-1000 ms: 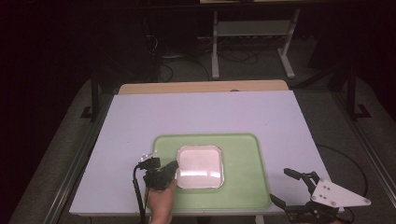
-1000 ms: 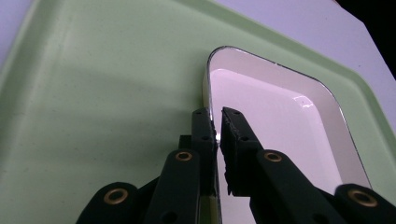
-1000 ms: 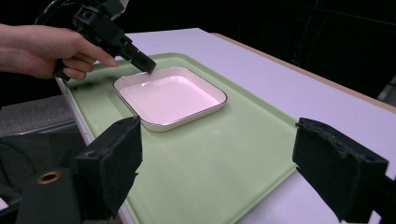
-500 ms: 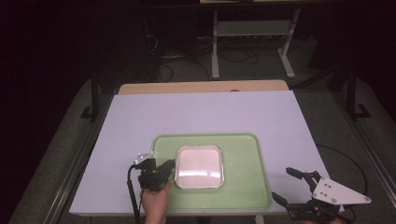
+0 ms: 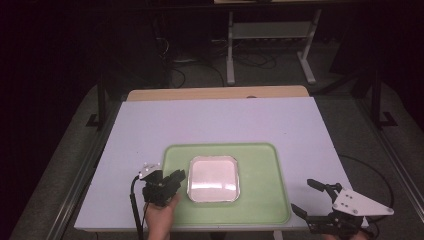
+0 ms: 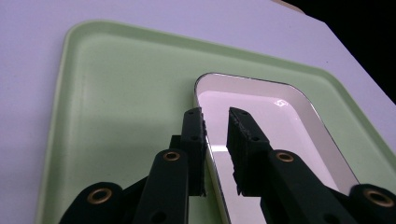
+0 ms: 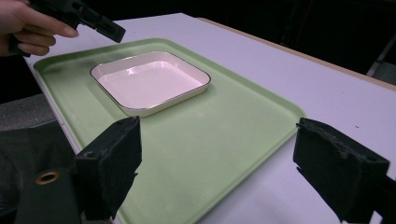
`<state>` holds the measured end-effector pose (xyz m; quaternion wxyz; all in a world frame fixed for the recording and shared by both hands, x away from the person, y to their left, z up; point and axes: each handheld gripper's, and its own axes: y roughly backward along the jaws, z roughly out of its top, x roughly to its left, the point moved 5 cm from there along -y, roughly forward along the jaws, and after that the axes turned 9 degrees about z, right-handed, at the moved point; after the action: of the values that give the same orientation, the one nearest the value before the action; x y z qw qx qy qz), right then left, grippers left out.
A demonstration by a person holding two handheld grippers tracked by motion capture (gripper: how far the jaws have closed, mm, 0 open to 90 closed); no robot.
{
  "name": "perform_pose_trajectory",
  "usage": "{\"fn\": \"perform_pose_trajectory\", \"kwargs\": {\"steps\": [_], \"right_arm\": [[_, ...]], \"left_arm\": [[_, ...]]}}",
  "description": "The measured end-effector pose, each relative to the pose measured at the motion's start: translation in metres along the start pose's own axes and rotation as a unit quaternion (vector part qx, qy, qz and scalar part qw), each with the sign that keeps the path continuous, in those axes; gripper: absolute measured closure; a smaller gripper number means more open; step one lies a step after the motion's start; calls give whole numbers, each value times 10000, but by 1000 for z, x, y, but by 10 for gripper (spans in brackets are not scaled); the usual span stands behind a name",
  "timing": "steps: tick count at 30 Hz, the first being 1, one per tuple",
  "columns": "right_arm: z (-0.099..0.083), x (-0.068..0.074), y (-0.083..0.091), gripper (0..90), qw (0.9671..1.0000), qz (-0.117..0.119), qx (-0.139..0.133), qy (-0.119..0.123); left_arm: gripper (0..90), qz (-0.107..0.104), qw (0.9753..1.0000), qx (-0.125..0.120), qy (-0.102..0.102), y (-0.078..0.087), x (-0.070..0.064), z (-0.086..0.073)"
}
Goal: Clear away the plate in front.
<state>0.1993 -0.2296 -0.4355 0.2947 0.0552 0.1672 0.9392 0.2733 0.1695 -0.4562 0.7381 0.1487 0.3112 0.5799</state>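
Straddling the white dish (image 6: 261,121) rim, left gripper (image 6: 215,122) seems narrow; right gripper (image 7: 217,154) gapes wide beside green tray (image 5: 265,200)

The right gripper (image 5: 311,202) is cut by the high view's bottom edge.

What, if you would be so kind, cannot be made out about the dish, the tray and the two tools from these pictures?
- Left tool, left gripper view: its jaws straddle the white dish rim; contact is hidden behind them.
- Dish, left gripper view: its near corner is cut off by the bottom edge.
- Right tool, high view: the hand holding it is cut off by the bottom edge.
- Green tray, right gripper view: its near corner is hidden behind the left jaw.
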Motion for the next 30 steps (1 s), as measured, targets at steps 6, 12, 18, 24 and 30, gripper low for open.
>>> {"fn": "perform_pose_trajectory", "kwargs": {"steps": [6, 12, 18, 24, 30], "right_arm": [[-2, -2, 0, 144, 10000, -44, 30, -36], [-4, -4, 0, 144, 9999, -79, 69, -77], [-5, -5, 0, 144, 9998, -122, 88, -103], [-6, -6, 0, 143, 9998, -154, 94, -106], [-6, -7, 1, 142, 9997, -179, 107, -125]], "left_arm": [[748, -15, 9998, -56, -172, 6, 4, 3], [733, -23, 9995, -94, -311, 12, 11, 4], [708, -18, 9987, -159, -481, 18, 20, 7], [683, -30, 9973, -213, -696, 24, 29, 7], [651, -76, 9947, -287, -985, 30, 35, 8]]}}
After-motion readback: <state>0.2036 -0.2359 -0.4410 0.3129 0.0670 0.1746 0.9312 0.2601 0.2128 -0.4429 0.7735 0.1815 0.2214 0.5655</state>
